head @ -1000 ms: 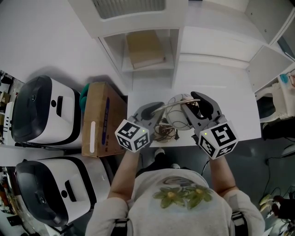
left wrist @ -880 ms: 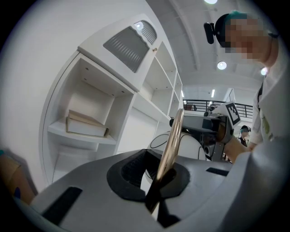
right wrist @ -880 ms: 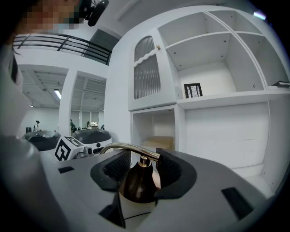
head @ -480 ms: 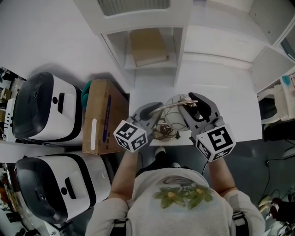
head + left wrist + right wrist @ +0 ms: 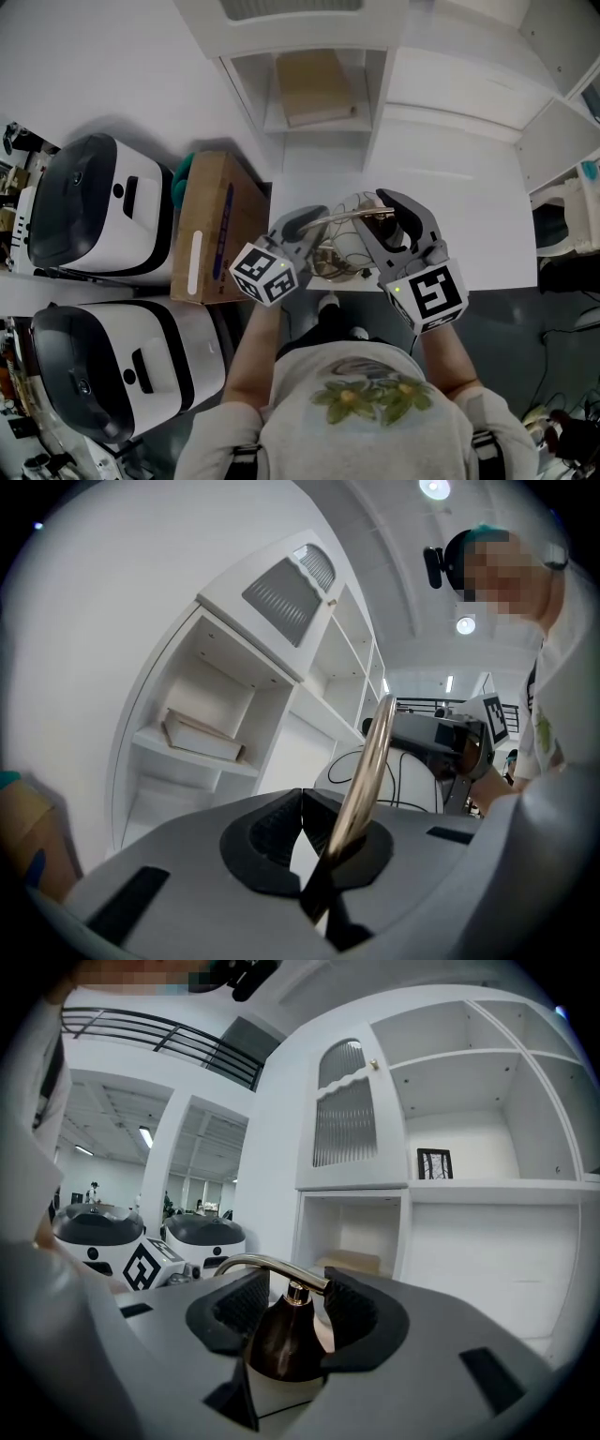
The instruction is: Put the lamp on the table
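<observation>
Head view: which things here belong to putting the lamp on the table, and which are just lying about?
Job: brass-armed lamp with white globe shade; white table; left gripper, shut on its brass arm; right gripper, shut on its dark cap.
Lying about: brown cardboard box; two white-and-black machines; tan flat box in the white shelf unit.

Lamp (image 5: 352, 240) at edge of table (image 5: 473, 220)
</observation>
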A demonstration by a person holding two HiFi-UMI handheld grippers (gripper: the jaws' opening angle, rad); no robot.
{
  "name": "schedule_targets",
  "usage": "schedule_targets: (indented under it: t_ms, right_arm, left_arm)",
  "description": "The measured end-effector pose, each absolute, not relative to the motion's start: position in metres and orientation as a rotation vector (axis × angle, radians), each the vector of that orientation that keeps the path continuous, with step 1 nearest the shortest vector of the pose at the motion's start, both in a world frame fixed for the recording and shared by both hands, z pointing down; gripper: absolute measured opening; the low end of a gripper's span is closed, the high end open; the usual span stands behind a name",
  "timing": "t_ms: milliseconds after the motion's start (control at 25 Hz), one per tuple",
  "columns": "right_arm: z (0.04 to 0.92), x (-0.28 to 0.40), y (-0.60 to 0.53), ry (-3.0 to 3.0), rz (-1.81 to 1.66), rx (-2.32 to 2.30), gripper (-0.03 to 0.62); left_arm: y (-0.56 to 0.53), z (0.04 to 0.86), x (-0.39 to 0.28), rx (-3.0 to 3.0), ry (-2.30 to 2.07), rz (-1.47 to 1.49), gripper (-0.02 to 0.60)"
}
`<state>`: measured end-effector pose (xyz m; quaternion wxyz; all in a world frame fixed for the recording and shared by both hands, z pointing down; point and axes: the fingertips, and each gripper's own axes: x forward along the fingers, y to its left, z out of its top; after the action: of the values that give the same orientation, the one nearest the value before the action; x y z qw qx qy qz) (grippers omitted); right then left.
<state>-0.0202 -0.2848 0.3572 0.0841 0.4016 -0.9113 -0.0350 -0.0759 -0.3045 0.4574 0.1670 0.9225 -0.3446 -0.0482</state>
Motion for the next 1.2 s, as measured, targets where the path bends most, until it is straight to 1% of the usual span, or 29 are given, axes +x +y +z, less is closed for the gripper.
schedule_targets:
  t_ms: [360,480,600,880,920,960,1000,1040,1200]
  right_arm:
    - [0.355,-0.026,-0.279,-2.723,-0.113,1.214,0.195]
    - [0.358,-0.023,-0.279,-2.704,-0.087,1.224,0.201]
    - [0.358,-0.022,-0.278,-2.696,-0.071,1.229,0.202]
    - [0.359,-0.015,-0.269,-2.689,-0.053,1.229,0.204]
    - [0.36,-0.014,-0.267,-2.689,-0.047,1.227,0.204]
    - [0.361,-0.013,-0.265,-2.689,-0.042,1.225,0.204]
    - [0.361,-0.012,-0.263,-2.691,-0.035,1.222,0.204]
    - [0.362,-0.01,-0.261,-2.694,-0.027,1.22,0.204]
    - [0.363,-0.002,-0.253,-2.704,-0.01,1.229,0.202]
  left_arm:
    - [-0.302,0.46,-0.081,2.617,-1.019,-0.132,0.028]
    - [-0.301,0.464,-0.081,2.601,-1.031,-0.087,0.028]
    - [-0.3,0.467,-0.083,2.591,-1.076,-0.029,0.029]
    - [-0.293,0.46,-0.094,2.574,-1.202,-0.033,0.031]
    - [-0.292,0.46,-0.094,2.57,-1.214,-0.025,0.042]
    - [-0.29,0.461,-0.095,2.566,-1.225,-0.014,0.088]
    - [-0.289,0.462,-0.096,2.562,-1.236,-0.003,0.157]
    - [-0.287,0.462,-0.097,2.557,-1.249,0.007,0.176]
    - [-0.277,0.462,-0.104,2.541,-1.308,0.015,0.178]
